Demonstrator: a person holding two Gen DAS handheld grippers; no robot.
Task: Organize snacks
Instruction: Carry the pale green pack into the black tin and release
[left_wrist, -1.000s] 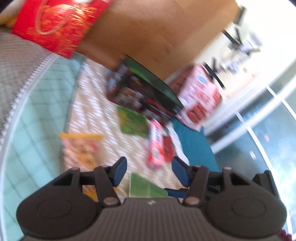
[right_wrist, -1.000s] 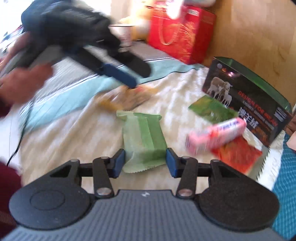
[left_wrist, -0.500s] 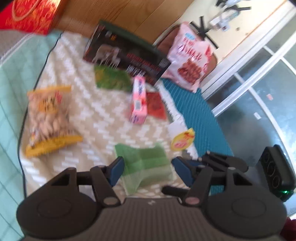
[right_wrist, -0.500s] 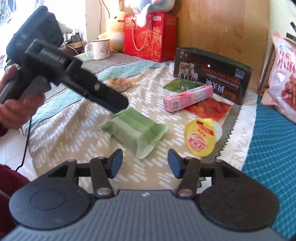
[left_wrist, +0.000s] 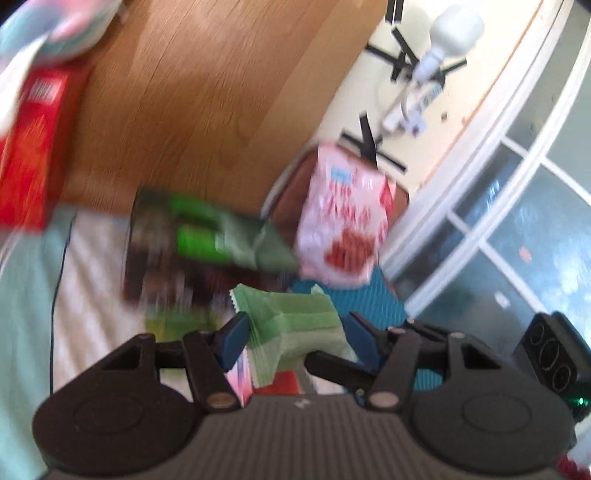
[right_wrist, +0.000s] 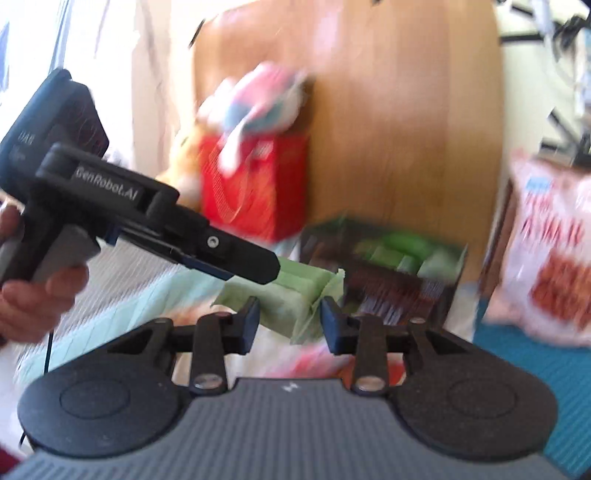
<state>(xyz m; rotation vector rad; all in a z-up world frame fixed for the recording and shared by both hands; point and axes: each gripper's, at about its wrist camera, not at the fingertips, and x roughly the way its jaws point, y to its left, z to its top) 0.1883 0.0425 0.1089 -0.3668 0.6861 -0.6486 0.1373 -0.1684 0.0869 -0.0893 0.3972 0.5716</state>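
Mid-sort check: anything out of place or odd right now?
Yes: the pale green crimped snack packet is tilted in mid-air with both the left gripper and the right gripper, its jaws closing, around it. Two grippers on one small packet looks odd.

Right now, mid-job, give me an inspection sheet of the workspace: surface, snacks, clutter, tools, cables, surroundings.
Surface: patterned bedspread, with a teal mat beside it.
Job's things: green packet held off the surface; dark open box behind it, apparently with green packs inside; big pink bag propped upright.
Clutter: red gift bag with a blurred plush toy on top.
Tools: left tool shut on the green packet; right tool closing, with the same packet between its fingers.
Cables: thin dark cable hanging below the person's hand.
Surroundings: wooden panel, glazed door.
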